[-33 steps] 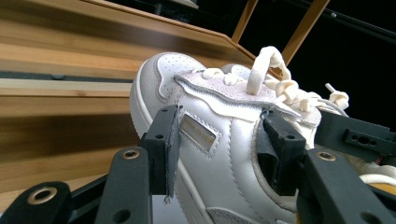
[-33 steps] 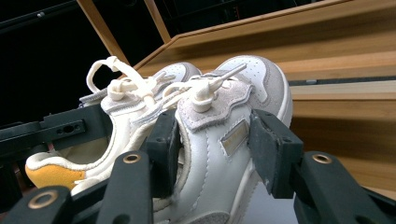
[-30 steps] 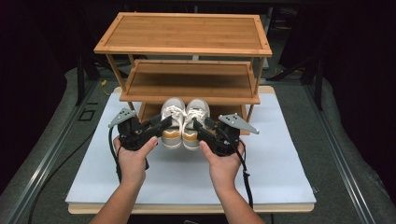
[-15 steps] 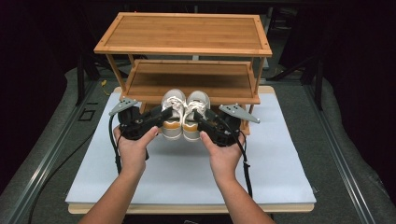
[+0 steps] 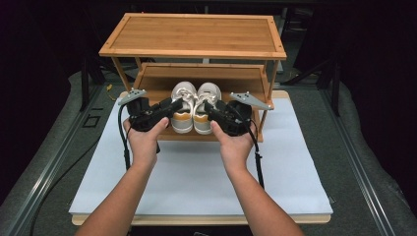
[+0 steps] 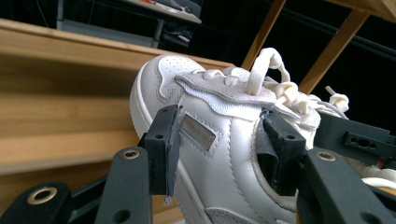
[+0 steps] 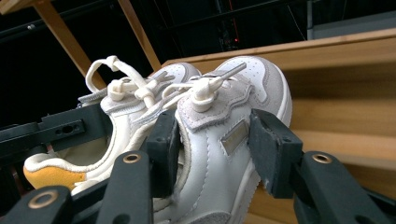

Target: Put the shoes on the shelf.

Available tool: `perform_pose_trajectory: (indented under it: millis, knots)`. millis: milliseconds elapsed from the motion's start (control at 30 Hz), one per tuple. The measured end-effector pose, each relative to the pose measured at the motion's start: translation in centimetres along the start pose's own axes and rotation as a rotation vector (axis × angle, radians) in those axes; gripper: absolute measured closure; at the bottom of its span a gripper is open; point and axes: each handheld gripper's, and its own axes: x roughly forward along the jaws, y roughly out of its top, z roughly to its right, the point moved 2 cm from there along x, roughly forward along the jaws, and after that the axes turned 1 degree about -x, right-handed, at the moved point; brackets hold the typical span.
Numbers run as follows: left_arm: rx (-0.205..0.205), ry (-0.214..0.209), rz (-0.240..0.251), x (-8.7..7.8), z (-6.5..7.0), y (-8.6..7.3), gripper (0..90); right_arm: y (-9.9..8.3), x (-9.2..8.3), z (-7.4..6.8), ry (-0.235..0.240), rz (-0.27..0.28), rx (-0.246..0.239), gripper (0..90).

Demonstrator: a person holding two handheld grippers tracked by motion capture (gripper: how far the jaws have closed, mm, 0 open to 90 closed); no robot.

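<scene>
Between two shelf boards, two white shoes (image 5: 195,105) sit, seemingly clamped one each in two grippers' jaws.

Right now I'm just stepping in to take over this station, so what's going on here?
A person holds a gripper in each hand and carries a pair of white sneakers toward the wooden shoe rack. The left gripper clamps the left shoe across its sides, and the right gripper clamps the right shoe likewise. Both shoes are side by side, toes pointing into the rack, at its middle shelf; whether they rest on it yet, I cannot tell.
</scene>
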Motion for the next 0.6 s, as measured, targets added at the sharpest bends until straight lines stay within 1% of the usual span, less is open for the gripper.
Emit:
perform_pose_trajectory:
  millis: [67, 100, 133, 167, 267, 300, 400, 433, 467, 500, 533, 567, 600]
  knots:
    - [-0.009, -0.005, 0.003, 0.5, -0.3, 0.3, 53.3, 0.4, 0.5, 0.3, 0.004, 0.017, 0.008, 53.9]
    - [-0.011, -0.005, 0.005, 0.7, -0.4, 0.5, 53.2, 0.6, 0.6, 0.4, 0.005, 0.007, 0.01, 53.9]
    - [0.003, -0.004, -0.003, 0.9, -0.4, 0.7, 53.2, 0.7, 0.8, 0.5, 0.0, 0.005, 0.006, 53.9]
    - [0.004, -0.003, -0.006, 1.2, -0.5, 0.9, 53.2, 0.9, 1.0, 0.6, 0.0, 0.006, 0.006, 53.9]
    - [0.001, -0.004, -0.008, 1.8, -0.9, 1.3, 53.2, 1.2, 1.6, 1.0, 0.005, 0.003, 0.017, 53.9]
    - [-0.002, -0.003, -0.01, 2.0, -1.0, 1.4, 53.2, 1.3, 1.9, 1.2, 0.007, 0.01, 0.02, 53.9]
    - [-0.008, 0.002, -0.012, 2.6, -1.3, 1.5, 53.2, 1.6, 2.4, 1.6, 0.008, 0.003, 0.024, 53.9]
    - [-0.012, 0.003, -0.012, 2.8, -1.5, 1.5, 53.2, 1.6, 2.7, 1.8, -0.007, 0.003, 0.022, 53.9]
    - [-0.014, 0.006, -0.012, 3.1, -1.6, 1.5, 53.2, 1.7, 2.9, 1.9, 0.002, 0.0, 0.021, 53.9]
    - [-0.011, 0.008, -0.018, 3.3, -1.7, 1.4, 53.3, 1.7, 3.1, 2.1, 0.001, -0.012, 0.02, 53.9]
    - [-0.011, 0.013, -0.024, 3.6, -1.8, 1.4, 53.2, 1.6, 3.4, 2.2, -0.003, 0.0, 0.023, 53.9]
    - [-0.013, 0.013, -0.031, 3.9, -1.9, 1.3, 53.3, 1.6, 3.5, 2.4, -0.005, -0.016, 0.023, 53.9]
    - [-0.017, 0.012, -0.034, 4.1, -2.0, 1.2, 53.3, 1.5, 3.7, 2.5, -0.014, -0.008, 0.027, 53.9]
